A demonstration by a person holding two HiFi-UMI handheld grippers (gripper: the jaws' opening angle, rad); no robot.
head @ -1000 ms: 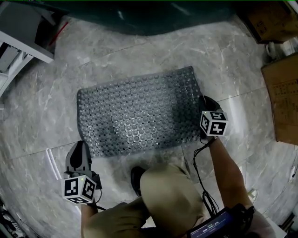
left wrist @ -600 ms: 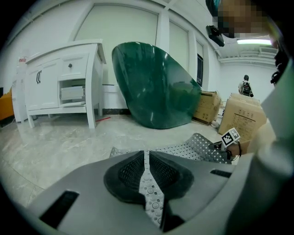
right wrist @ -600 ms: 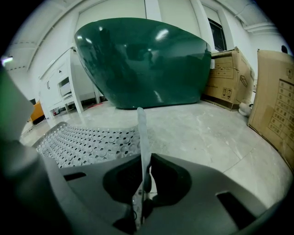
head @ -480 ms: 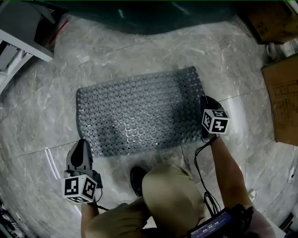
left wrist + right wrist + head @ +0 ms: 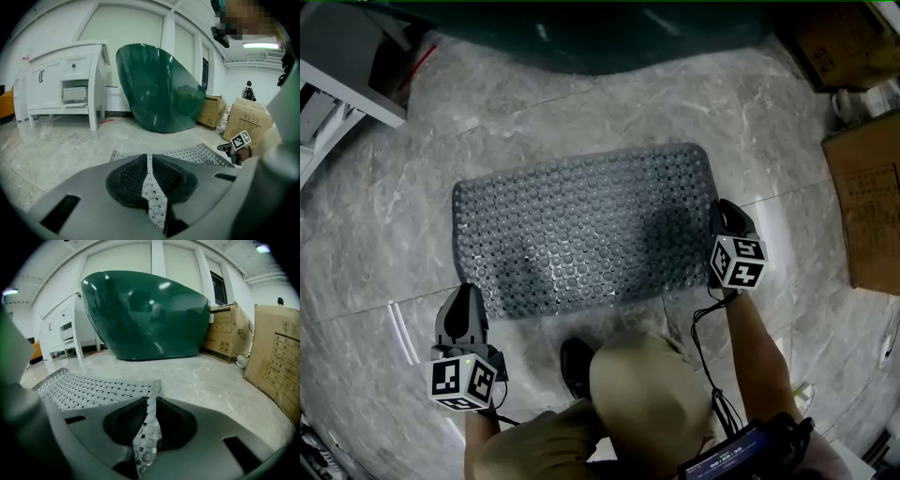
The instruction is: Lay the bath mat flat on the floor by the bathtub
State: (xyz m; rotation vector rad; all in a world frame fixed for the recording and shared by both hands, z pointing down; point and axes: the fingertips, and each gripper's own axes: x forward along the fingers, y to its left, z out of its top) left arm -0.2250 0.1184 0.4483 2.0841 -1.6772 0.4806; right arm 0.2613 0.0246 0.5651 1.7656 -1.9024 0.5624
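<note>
Pinching bath mat [image 5: 581, 230]: left claw [image 5: 149, 164], right claw [image 5: 149, 416]; head view hides grips.

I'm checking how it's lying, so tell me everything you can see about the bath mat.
The bath mat is a grey, rubbery-looking rectangle with rounded corners, covered in round bumps and holes. It lies spread on the marble-look floor before the green bathtub. The left hand-held gripper clamps its near left corner, the right hand-held gripper its right edge.
</note>
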